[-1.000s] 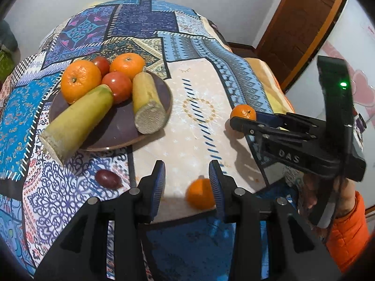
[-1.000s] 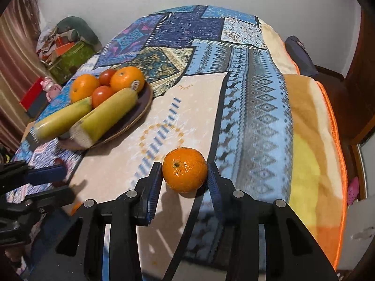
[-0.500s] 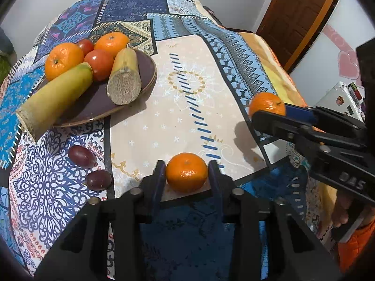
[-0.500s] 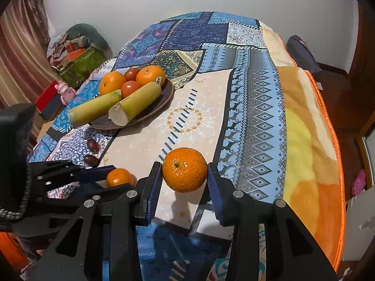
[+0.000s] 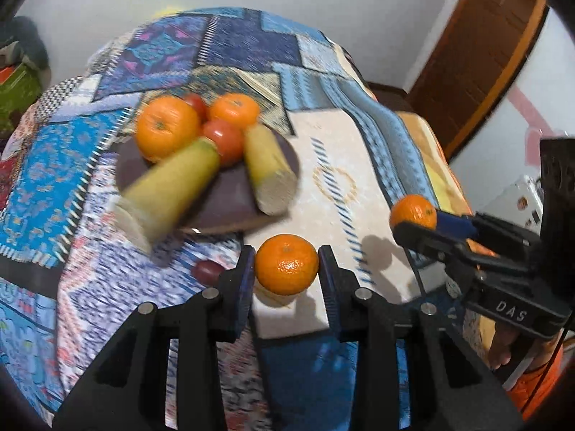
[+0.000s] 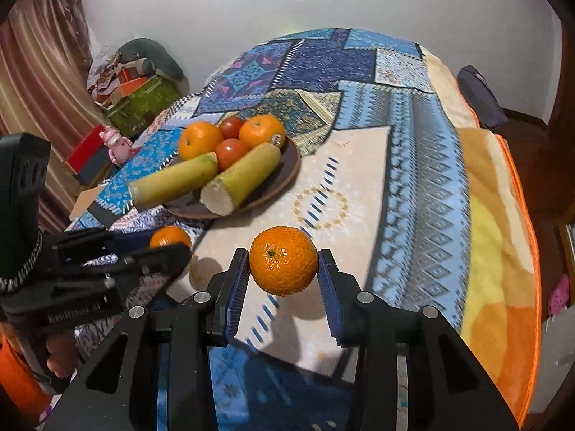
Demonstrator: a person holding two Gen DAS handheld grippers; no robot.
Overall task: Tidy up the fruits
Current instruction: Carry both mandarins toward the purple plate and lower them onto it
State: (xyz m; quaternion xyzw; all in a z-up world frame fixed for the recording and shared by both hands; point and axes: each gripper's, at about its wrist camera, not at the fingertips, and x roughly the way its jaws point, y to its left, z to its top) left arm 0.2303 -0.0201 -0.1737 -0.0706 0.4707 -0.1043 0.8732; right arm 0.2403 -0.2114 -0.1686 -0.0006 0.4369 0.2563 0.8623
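small orange mandarin (image 5: pixel 286 264) clamped between the blue pads of the left gripper (image 5: pixel 286 269), held off the patchwork-cloth table (image 5: pixel 345 165) above its near edge. second orange mandarin (image 6: pixel 283 265) pinched the same way in the right gripper (image 6: pixel 284 273), also lifted over the near edge, its shadow on the beige cloth panel below. both claws narrow, pads touching fruit on both sides. round dark brown plate (image 6: pixel 287 165) sits toward the left side of the table, carrying two bigger oranges (image 6: pixel 200 140), two red tomatoes (image 6: pixel 230 151) and two yellow-green cut cane stalks (image 6: pixel 241 183) whose cut ends poke over the plate's near rim. dark purple grape-like fruit (image 5: pixel 206 270) lies on the cloth near the front edge, just left of the left gripper's finger. left view blurred on the plate side.
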